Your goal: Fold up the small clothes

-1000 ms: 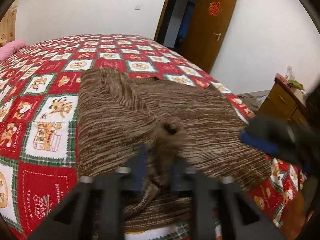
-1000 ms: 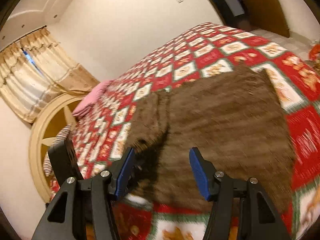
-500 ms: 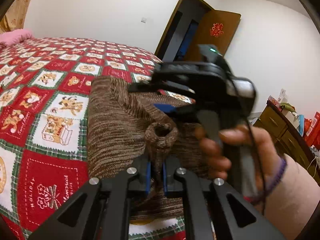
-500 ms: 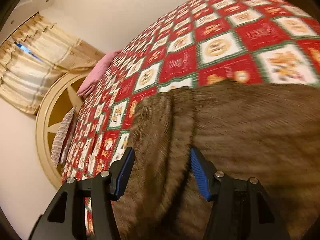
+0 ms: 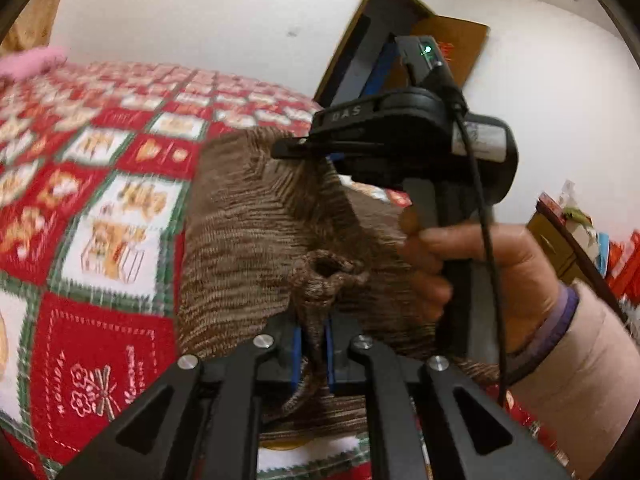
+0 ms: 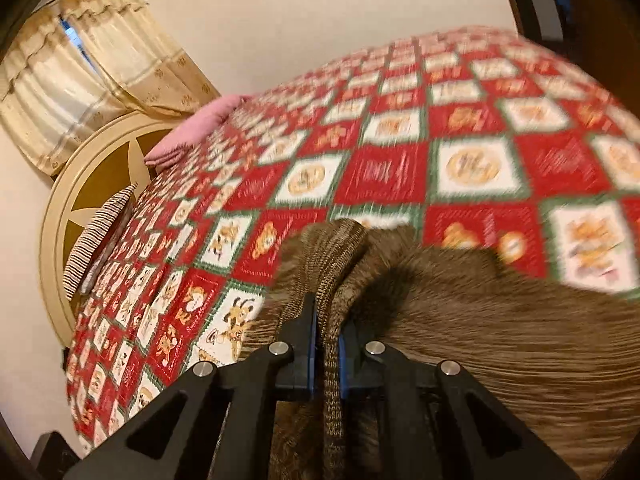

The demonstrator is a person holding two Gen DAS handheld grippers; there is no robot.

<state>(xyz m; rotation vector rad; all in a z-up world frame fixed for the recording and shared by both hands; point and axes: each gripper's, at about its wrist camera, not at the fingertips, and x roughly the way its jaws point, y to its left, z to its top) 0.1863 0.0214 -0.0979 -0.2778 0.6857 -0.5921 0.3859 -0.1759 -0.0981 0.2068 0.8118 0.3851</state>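
The brown-and-tan striped knitted sweater (image 5: 256, 232) lies on the bed, on its red, white and green checked quilt (image 5: 100, 240), and it is part-way folded: one flap is doubled over the body, and a rolled cuff end stands up close to the left tool (image 5: 312, 344). That tool is pressed together, pinching the knit just below the cuff. The right tool (image 6: 326, 344) is closing with a doubled ridge of the sweater between its blue pads, which already press the fabric; a hand (image 5: 480, 272) carries it, crossing over the sweater. As I judge it, the fold in hand is gripped but not yet laid over, and the final squaring-up is still to come (how many folds are already made I cannot tell).

Beyond the sweater, the quilt runs bare a long way toward the pink pillow (image 6: 192, 128) and the striped cushion (image 6: 96, 240) by the round cream headboard (image 6: 80, 184), so there is ample room on that side. The opposite side is tighter: the bed's edge falls off near the sweater, with a wooden cabinet (image 5: 560, 240) and the brown door (image 5: 452, 48) past it.
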